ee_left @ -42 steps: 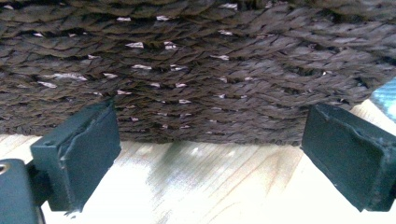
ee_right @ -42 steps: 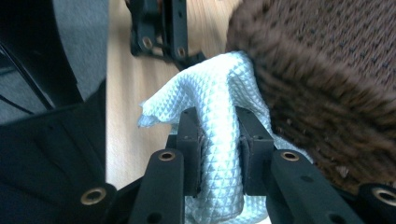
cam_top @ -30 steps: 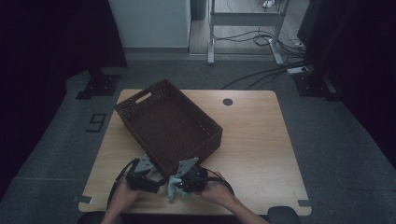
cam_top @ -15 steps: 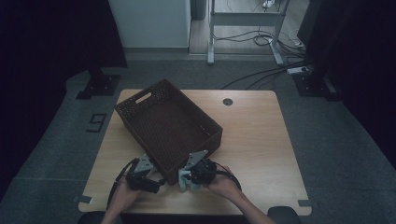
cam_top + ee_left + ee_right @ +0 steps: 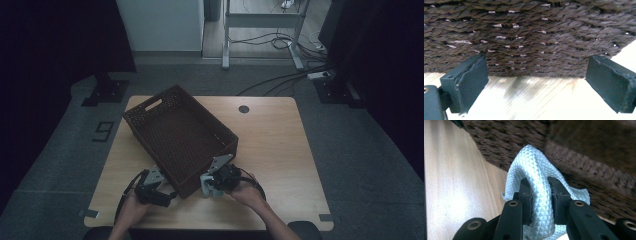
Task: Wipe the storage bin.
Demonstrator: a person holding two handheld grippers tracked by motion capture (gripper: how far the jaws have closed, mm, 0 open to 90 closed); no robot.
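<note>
High view. We saw the woven basket standing askew on the worktop, reaching from near the far left corner toward the middle of the near edge. The left tongs rested on the worktop at the basket's near left side. The right tongs sat at the basket's near corner with a pale cloth at their tip. Against the earlier pictures, the right tongs had shifted sideways along the near edge, from just beside the left tongs to a position further right at the basket corner; the left tongs and the basket had kept their places. We judged that the cloth was being carried round the corner toward the basket, and that it had not yet gone over the rim.

Left gripper view. The left tongs stood wide apart with nothing between them. The basket wall lay directly ahead, and bare worktop showed below it. Whether the tips touched the weave we could not tell.

Right gripper view. The right tongs were clamped on a raised fold of the cloth, a light blue fabric with a diamond pattern. The basket wall stood just behind the fold. The cloth's lower edge hung close to the worktop. We judged a lift to be needed next.
</note>
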